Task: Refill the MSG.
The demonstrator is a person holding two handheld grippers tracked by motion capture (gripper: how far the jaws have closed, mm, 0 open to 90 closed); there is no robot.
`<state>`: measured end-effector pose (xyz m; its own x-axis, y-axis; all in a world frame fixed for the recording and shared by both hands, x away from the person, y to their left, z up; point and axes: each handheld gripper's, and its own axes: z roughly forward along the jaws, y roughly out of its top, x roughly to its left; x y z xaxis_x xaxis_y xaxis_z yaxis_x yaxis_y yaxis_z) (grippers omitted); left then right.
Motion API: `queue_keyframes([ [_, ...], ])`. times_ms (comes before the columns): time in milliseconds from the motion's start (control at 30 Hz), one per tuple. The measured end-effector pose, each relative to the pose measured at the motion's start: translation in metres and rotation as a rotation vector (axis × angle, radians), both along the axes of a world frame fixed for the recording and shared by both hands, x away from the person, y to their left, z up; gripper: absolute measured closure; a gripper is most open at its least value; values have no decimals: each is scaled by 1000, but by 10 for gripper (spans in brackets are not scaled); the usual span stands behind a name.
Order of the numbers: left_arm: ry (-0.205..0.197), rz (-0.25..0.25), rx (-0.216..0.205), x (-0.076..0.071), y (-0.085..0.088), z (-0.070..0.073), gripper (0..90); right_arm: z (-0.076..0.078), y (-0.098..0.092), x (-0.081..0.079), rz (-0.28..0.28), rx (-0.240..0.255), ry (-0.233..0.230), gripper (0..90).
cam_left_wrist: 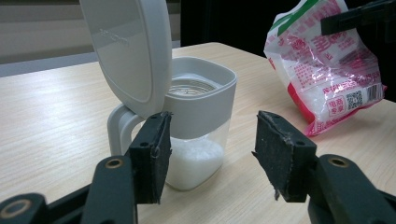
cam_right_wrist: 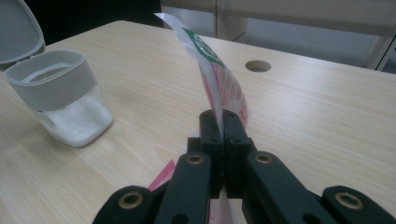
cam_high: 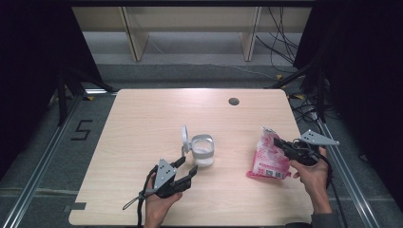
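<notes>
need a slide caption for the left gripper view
Open left gripper faces a flip-lid jar of white grains; the right gripper pinches a pink bag behind.

Two black hand-held grippers, bare hands

The left hand-held gripper (cam_high: pixel 186 169) and right hand-held gripper (cam_high: pixel 277 141) each carry a grey three-cornered plate with small holes, brass-ringed pivots, worn black pads (cam_left_wrist: pixel 156 149) and a trailing dark cable; a dark sleeve cuff (cam_high: pixel 328 219) shows at the right wrist.

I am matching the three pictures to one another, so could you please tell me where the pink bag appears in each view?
High view: pink bag at right, pinched by the right gripper.
Left gripper view: upper right, behind the open jaws.
Right gripper view: centre, rising from the shut jaws.
Shared landmark: the grey-rimmed container of white grains.
</notes>
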<state>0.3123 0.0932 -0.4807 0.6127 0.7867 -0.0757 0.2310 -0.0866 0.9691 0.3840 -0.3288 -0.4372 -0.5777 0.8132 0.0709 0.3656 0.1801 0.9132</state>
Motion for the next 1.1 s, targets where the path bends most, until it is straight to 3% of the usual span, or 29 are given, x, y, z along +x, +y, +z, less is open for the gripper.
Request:
queue_keyframes([
  [67, 4, -2, 3, 0, 0, 0, 448, -2, -1, 1, 3, -9, -6, 900],
  [133, 5, -1, 6, 0, 1, 0, 448, -3, 1, 1, -4, 1, 20, 900],
  [167, 5, -2, 7, 0, 1, 0, 447, -5, 1, 3, 3, -3, -1, 900],
  [267, 18, 9, -7, 0, 1, 0, 445, -7, 2, 3, 1, -24, 19, 900],
  [300, 7, 3, 6, 1, 2, 0, 444, -8, 2, 4, 1, -31, 9, 900],
  [367, 9, 7, 3, 1, 3, 0, 439, -9, 3, 3, -4, -14, 38, 900],
  [433, 8, 6, -1, 1, 2, -1, 438, -10, 2, 5, -1, -22, 23, 898],
  [500, 19, 16, -20, 1, 2, -2, 434, -12, 5, 3, -21, 2, 49, 897],
  [533, 19, 15, -18, 1, 2, -2, 432, -12, 3, 5, -20, -32, 38, 895],
  [633, 15, 10, 4, 2, 3, -2, 430, -13, 3, 5, -28, -42, 48, 886],
  [733, 20, 7, 8, 2, 3, -2, 428, -14, 4, 3, -62, -32, 92, 879],
  [800, 16, 3, 14, 2, 4, -2, 428, -16, 3, 4, -64, -34, 77, 875],
  [867, 20, 7, 11, 2, 4, -2, 428, -16, 3, 3, -80, -23, 103, 873],
  [1100, 23, 9, 9, 2, 4, -2, 427, -18, 2, 4, -98, -32, 97, 852],
])
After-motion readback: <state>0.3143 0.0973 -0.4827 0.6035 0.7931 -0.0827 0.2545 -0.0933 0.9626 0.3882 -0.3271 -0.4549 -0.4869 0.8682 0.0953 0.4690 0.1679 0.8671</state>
